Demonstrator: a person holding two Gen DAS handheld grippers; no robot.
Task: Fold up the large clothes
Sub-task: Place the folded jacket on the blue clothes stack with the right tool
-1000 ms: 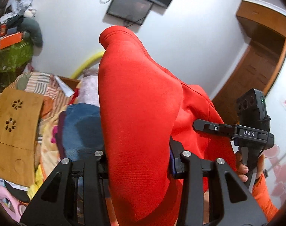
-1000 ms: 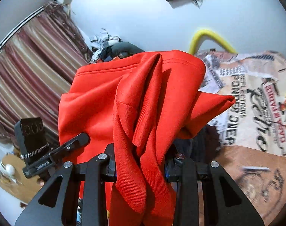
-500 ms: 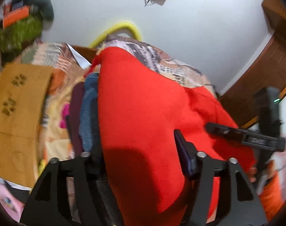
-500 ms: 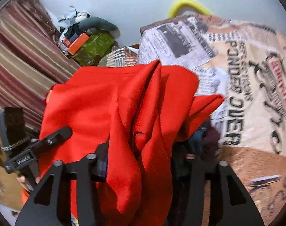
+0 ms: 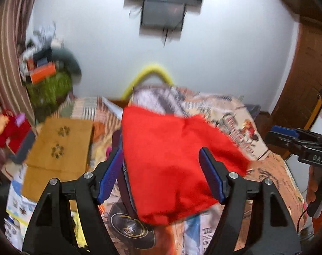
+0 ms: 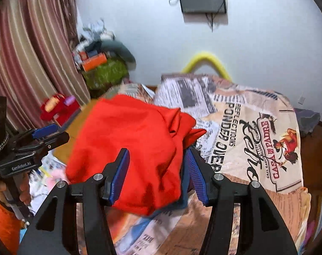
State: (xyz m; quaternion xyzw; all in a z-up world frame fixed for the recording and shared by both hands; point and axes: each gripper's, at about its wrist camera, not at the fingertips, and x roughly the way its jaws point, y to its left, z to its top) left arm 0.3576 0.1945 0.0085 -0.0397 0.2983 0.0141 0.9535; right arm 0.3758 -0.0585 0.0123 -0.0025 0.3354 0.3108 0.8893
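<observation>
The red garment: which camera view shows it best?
The right wrist view. There the red garment appears sharper, with its bunched folds visible on the right side, lying on the bedspread. The left wrist view shows it as a blurred, flat red shape between open jaws.

The red garment (image 5: pixel 171 165) is matt woven cloth, and the printed bedspread (image 6: pixel 252 131) beneath it is smooth, matt fabric.

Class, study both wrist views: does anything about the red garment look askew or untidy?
Yes. The red garment lies bunched on other clothes on the bed, with a loose flap sticking out on its right, so its edges are not square.
</observation>
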